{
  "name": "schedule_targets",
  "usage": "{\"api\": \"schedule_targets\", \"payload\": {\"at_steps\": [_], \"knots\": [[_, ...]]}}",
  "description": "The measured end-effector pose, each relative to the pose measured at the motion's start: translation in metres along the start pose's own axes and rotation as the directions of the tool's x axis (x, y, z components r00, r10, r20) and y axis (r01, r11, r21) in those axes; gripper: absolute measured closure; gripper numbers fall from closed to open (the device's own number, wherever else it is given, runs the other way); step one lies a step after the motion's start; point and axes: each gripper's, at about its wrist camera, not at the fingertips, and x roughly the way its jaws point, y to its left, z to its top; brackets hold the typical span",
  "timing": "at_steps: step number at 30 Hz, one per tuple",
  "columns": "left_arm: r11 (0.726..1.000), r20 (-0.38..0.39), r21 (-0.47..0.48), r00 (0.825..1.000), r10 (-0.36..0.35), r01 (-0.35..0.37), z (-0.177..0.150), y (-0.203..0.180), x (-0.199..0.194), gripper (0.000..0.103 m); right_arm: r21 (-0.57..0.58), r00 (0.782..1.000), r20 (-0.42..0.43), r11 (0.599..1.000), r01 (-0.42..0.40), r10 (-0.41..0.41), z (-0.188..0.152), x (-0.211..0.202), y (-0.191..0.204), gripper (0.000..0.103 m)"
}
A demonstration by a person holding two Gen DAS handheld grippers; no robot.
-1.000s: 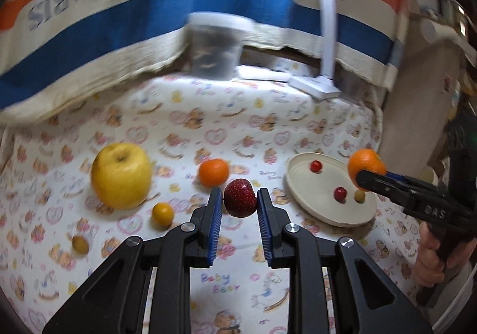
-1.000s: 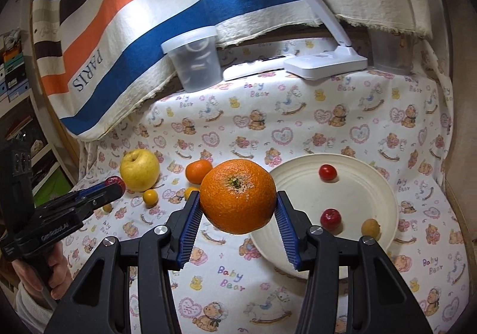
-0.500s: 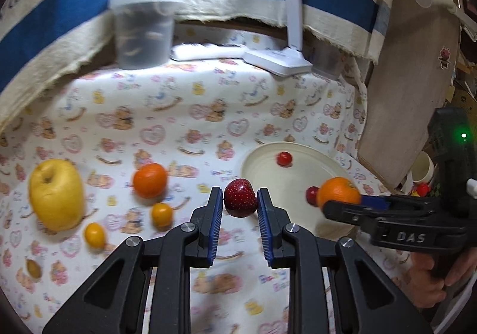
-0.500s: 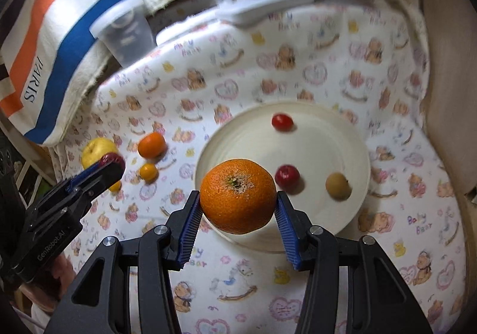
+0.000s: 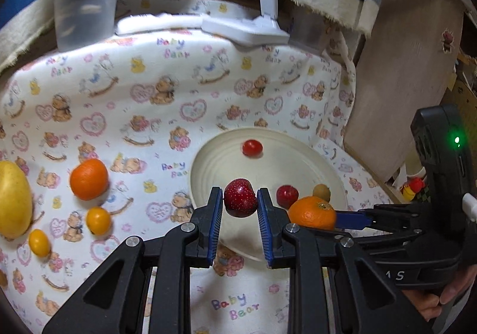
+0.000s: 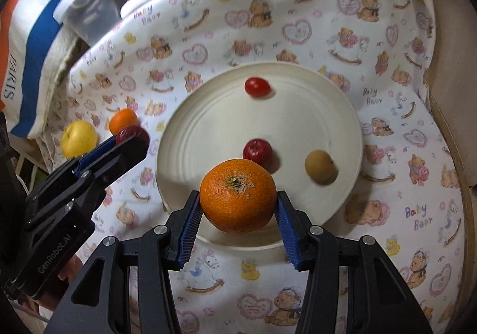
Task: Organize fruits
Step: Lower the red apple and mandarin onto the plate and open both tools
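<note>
My left gripper (image 5: 240,198) is shut on a dark red speckled fruit (image 5: 240,198) and holds it over the near left rim of the cream plate (image 5: 208,161). My right gripper (image 6: 238,195) is shut on a large orange (image 6: 238,195) above the plate's front part (image 6: 184,131). On the plate lie a cherry tomato (image 6: 257,87), a small red fruit (image 6: 257,151) and a small brownish fruit (image 6: 320,166). Left of the plate on the cloth lie a yellow apple (image 5: 13,199), a small orange (image 5: 88,179) and two little yellow-orange fruits (image 5: 98,220).
A clear plastic tub (image 5: 85,6) and a white desk lamp base (image 5: 244,31) stand at the back of the bear-print cloth. A striped towel hangs behind. A wooden board (image 5: 396,80) leans at the right edge.
Both grippers have moved toward the plate with their fruits. The left one swung right over the rim; the right one dropped lower over the plate's front.
</note>
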Motion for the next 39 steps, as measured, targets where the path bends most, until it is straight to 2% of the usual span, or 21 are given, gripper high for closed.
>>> {"api": "schedule_targets", "payload": {"at_steps": [4,16,18,20,24,28,33,35,38,39], "knots": [[1.000,-0.025,0.012,1.000,0.009,-0.009,-0.007,-0.001,0.011,0.080,0.006,0.999,-0.007,0.999,0.038,-0.038,0.001,0.004,-0.001,0.052],[0.998,-0.032,0.044,0.999,0.043,-0.042,-0.020,-0.006,0.018,0.080,-0.004,0.994,0.017,0.994,0.112,-0.112,0.002,0.002,-0.002,0.050],[0.998,-0.030,0.044,0.999,0.045,-0.043,-0.022,-0.007,0.021,0.081,-0.006,0.992,0.034,0.992,0.123,-0.123,0.001,-0.003,-0.002,0.042],[0.997,-0.027,0.058,0.998,0.056,-0.054,-0.022,-0.009,0.020,0.081,-0.008,0.986,0.072,0.988,0.151,-0.150,0.002,-0.010,-0.001,0.038],[0.996,-0.018,0.059,0.998,0.065,-0.064,-0.022,-0.009,0.019,0.080,-0.014,0.977,0.118,0.983,0.181,-0.178,0.004,-0.021,0.000,0.037],[0.995,0.011,0.051,0.997,0.080,-0.080,-0.020,-0.007,0.015,0.068,-0.001,0.966,0.149,0.977,0.213,-0.211,0.006,-0.025,-0.002,0.036],[0.995,0.061,0.033,0.994,0.094,-0.096,-0.017,-0.004,0.003,0.053,0.044,0.962,0.185,0.979,0.198,-0.203,0.005,-0.028,-0.008,0.036],[0.994,0.083,0.027,0.991,0.103,-0.106,-0.016,-0.002,-0.001,0.039,0.062,0.960,0.198,0.980,0.191,-0.200,0.005,-0.030,-0.011,0.036],[0.991,0.123,0.024,0.985,0.125,-0.129,-0.015,0.000,-0.009,0.026,0.074,0.955,0.211,0.978,0.196,-0.208,0.004,-0.031,-0.012,0.036],[0.990,0.138,0.023,0.981,0.134,-0.138,-0.015,0.000,-0.012,0.024,0.076,0.953,0.214,0.976,0.204,-0.216,0.004,-0.032,-0.012,0.036]]}}
